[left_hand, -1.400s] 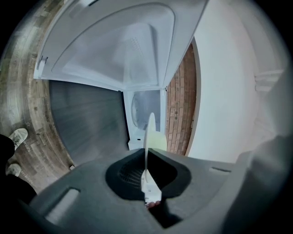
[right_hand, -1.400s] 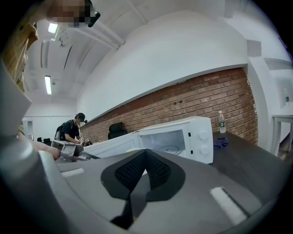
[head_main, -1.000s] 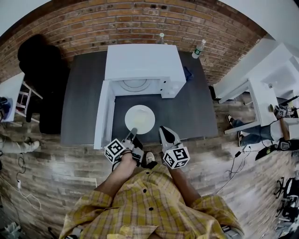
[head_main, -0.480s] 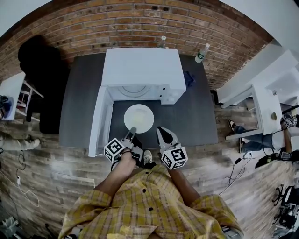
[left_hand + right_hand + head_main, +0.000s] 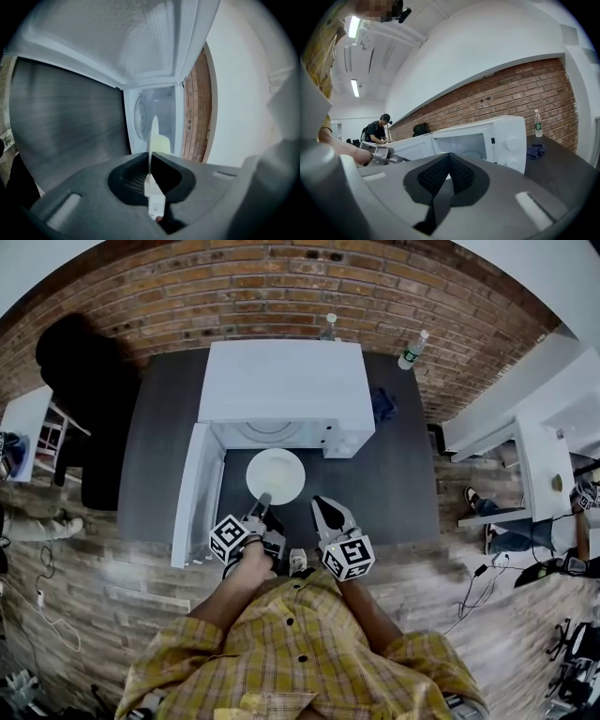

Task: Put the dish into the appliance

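A round white dish (image 5: 276, 474) hangs level above the dark table, just in front of the white microwave (image 5: 281, 381), whose door (image 5: 190, 495) stands swung open at the left. My left gripper (image 5: 264, 502) is shut on the dish's near rim. In the left gripper view the dish (image 5: 153, 133) shows edge-on between the pads of that gripper (image 5: 150, 164), and beyond it lie the microwave's cavity and its glass turntable (image 5: 139, 117). To the right of the dish my right gripper (image 5: 320, 504) is shut and holds nothing. Its own view faces the open microwave (image 5: 487, 138) over the closed right gripper (image 5: 449, 161).
The dark grey table (image 5: 403, 474) bears a blue cloth (image 5: 382, 407) to the right of the microwave and two bottles (image 5: 412, 348) along the brick wall. A white desk (image 5: 525, 446) stands at the right. Far off, a person (image 5: 378, 130) works at another table.
Both grippers and the dish have moved forward toward the microwave's opening. The gap between the dish and the cavity is smaller. The grip on the dish is unchanged.
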Demonstrator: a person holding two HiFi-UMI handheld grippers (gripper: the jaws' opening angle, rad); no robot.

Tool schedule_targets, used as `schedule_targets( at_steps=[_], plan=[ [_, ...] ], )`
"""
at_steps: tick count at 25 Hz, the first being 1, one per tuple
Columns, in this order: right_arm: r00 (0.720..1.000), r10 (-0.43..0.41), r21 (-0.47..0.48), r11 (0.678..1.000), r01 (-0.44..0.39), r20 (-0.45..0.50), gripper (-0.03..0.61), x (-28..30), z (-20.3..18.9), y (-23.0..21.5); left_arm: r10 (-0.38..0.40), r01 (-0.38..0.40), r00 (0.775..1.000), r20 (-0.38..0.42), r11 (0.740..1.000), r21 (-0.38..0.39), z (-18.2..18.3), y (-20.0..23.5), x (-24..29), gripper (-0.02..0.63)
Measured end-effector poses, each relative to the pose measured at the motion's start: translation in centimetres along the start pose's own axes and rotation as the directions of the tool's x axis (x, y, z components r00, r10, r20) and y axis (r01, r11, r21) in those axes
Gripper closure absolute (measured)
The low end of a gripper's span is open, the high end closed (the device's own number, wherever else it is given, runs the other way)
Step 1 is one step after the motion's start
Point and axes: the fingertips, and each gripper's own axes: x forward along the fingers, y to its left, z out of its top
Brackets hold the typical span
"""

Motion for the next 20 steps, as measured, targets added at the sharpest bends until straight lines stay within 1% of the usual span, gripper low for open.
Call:
schedule_targets(
  at_steps=[10,17,20],
  plan=[
    [1.0,0.001,0.005,1.0,-0.001,-0.018,0.581,1.0,-0.3,-2.2,-0.003,0.004,0.997,0.078,1.0,-0.015,1.9,0.8,4.2,0.601],
    [1.0,0.0,-0.002,1.0,0.0,-0.026,0.581,1.8,-0.4,-3.4,0.004,-0.004,0.993,0.115,1.0,-0.002,3.4,1.4,6.7,0.598],
    [1.0,-0.003,0.0,1.0,0.003,-0.026,0.581,2.0,-0.3,-3.6,0.011,-0.008,0.991,0.134,1.0,-0.019,4.1,2.1,7.5,0.598]
  ],
)
